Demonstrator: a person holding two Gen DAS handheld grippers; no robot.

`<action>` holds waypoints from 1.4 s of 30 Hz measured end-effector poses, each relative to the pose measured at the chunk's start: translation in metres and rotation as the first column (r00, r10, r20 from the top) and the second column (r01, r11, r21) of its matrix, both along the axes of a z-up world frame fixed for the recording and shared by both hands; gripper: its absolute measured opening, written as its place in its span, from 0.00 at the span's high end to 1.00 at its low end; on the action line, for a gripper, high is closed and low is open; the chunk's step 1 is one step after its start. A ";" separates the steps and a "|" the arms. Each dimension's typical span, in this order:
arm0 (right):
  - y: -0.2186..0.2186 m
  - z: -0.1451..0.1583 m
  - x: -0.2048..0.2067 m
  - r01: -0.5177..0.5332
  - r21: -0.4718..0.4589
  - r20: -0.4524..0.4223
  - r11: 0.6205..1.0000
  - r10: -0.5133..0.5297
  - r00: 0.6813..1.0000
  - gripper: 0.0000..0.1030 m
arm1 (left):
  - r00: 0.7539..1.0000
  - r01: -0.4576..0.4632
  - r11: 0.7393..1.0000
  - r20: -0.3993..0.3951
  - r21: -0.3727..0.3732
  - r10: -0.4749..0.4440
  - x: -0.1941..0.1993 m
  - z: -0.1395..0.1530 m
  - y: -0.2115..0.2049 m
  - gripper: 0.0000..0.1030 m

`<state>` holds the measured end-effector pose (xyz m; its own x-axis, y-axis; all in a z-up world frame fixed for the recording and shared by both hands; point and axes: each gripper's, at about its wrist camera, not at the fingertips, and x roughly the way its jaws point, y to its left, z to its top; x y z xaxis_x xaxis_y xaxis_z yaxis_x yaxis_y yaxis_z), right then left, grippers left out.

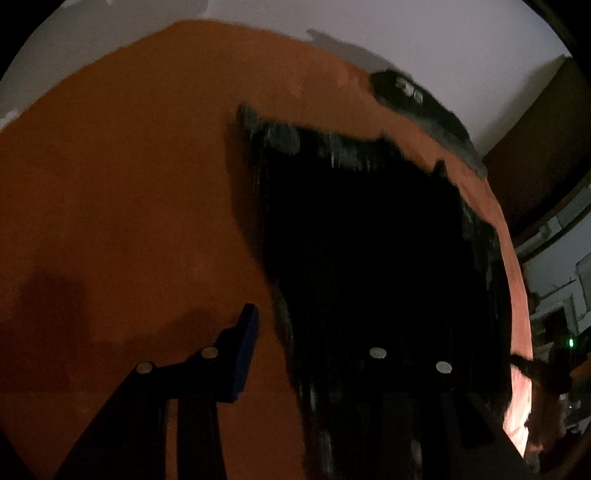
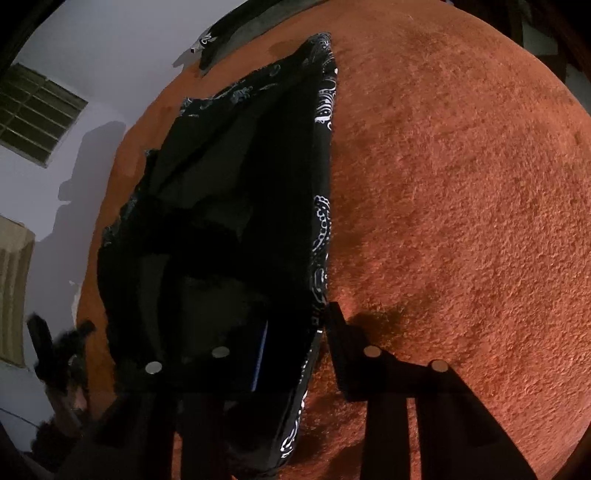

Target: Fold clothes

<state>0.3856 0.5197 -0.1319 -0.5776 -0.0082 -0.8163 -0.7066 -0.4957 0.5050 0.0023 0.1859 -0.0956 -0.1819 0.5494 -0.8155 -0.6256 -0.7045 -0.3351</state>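
Note:
A black garment (image 2: pixel 229 206) with white paisley trim lies partly folded on an orange blanket (image 2: pixel 461 184). My right gripper (image 2: pixel 299 321) stands open over its near right hem; the left finger is above the cloth, the right finger (image 2: pixel 338 343) above bare blanket, and the hem runs between them. In the blurred left wrist view the same garment (image 1: pixel 369 240) is a dark mass at centre right. My left gripper (image 1: pixel 303 325) is open at its left edge. Its blue-padded left finger (image 1: pixel 243 350) is over the blanket (image 1: pixel 110 184); the right finger is lost against the black cloth.
A second dark piece of clothing (image 1: pixel 417 99) lies at the blanket's far edge by the white wall, also seen in the right wrist view (image 2: pixel 229 33). A barred window (image 2: pixel 40 118) is at the left. Wide bare blanket lies right of the garment.

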 end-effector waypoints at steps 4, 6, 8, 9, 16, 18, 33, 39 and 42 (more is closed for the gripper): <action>0.001 0.000 0.000 0.005 -0.009 0.007 1.000 -0.005 1.000 0.69 | 1.000 0.017 1.000 -0.025 0.011 -0.017 -0.043 0.003 0.031 0.60; 0.001 0.000 0.000 0.004 -0.008 0.012 1.000 -0.004 1.000 0.69 | 0.999 0.022 1.000 -0.028 0.005 -0.022 -0.063 0.000 0.047 0.60; -0.001 -0.001 0.003 0.006 -0.007 0.017 1.000 -0.006 1.000 0.69 | 1.000 -0.016 1.000 -0.020 -0.024 0.015 -0.085 -0.005 0.057 0.60; -0.002 -0.001 0.005 0.008 -0.009 0.018 1.000 -0.008 1.000 0.69 | 0.999 -0.035 0.999 -0.016 -0.038 0.034 -0.096 -0.007 0.062 0.60; -0.012 -0.003 0.025 0.012 -0.012 0.033 1.000 -0.012 0.999 0.69 | 0.961 -0.248 0.966 0.149 0.077 0.235 -0.173 -0.028 0.062 0.59; -0.012 -0.002 0.030 0.011 0.000 0.044 1.000 -0.011 0.999 0.69 | 0.960 -0.270 0.961 0.099 0.056 0.263 -0.177 -0.031 0.067 0.62; 0.006 0.002 0.033 0.047 0.022 0.089 0.999 -0.049 0.995 0.69 | 0.964 -0.267 0.961 -0.012 -0.076 0.266 -0.185 -0.038 0.074 0.89; 0.030 0.073 -0.040 -0.146 0.237 0.070 0.960 0.133 0.989 0.69 | 0.960 -0.280 0.960 0.009 -0.021 0.280 -0.187 -0.029 0.034 0.67; 0.030 0.102 -0.117 -0.336 0.314 0.089 0.888 0.325 0.942 0.68 | 0.972 -0.236 0.971 -0.005 -0.046 0.236 -0.187 -0.032 0.026 0.67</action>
